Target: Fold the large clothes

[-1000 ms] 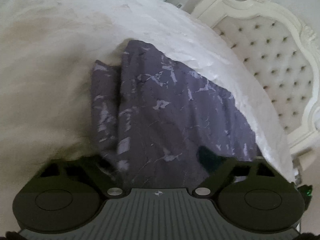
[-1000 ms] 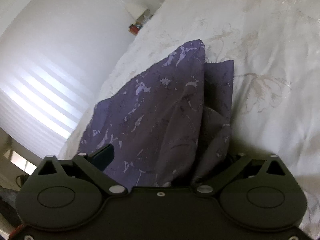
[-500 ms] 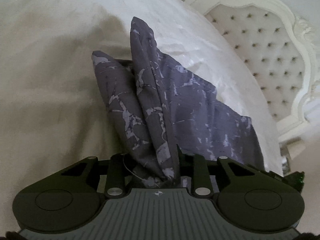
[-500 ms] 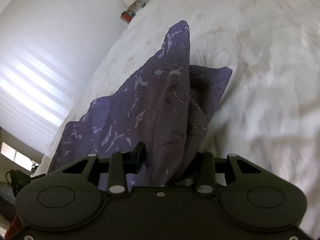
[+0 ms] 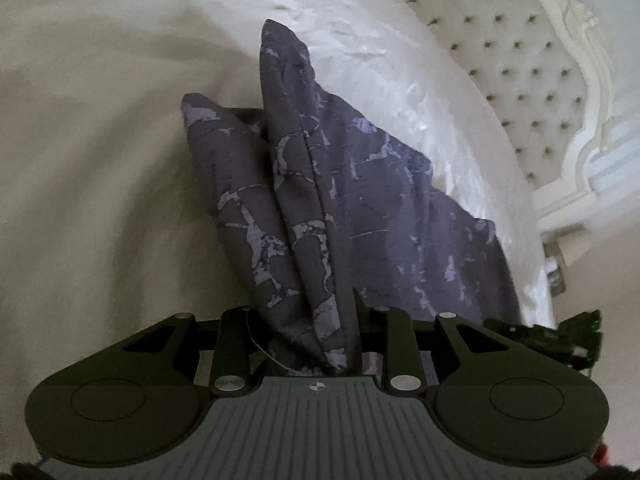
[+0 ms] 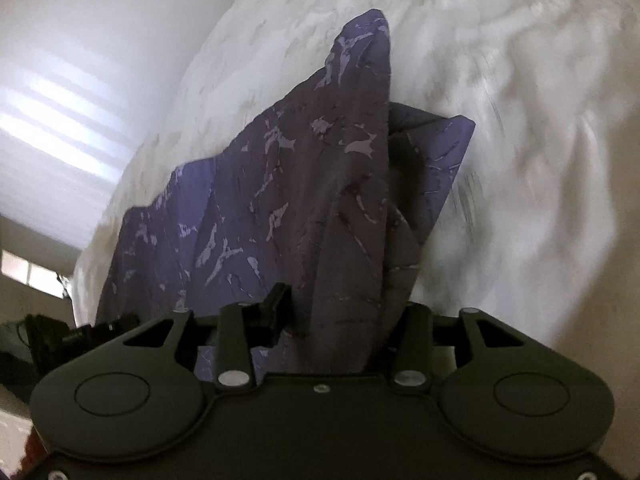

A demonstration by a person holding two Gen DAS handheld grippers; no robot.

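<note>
Fingers [image 5: 356, 304] of your left gripper [image 5: 304, 344] clamped on bunched purple patterned garment [image 5: 360, 200], right gripper [image 6: 340, 336] pinching its other end, both angled down, jaws newly closed, cloth now lifted off white bed [image 5: 100, 160], tufted headboard [image 5: 520, 80] nearer.

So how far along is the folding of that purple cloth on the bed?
Early to midway, I'd guess. Done: both grippers have closed on the purple patterned cloth, the left gripper and right gripper each pinching a bunched corner. In hand: the cloth is lifted, hanging between them above the white bedspread. Left: laying it down folded and smoothing it; no neat finished fold shows yet.
</note>
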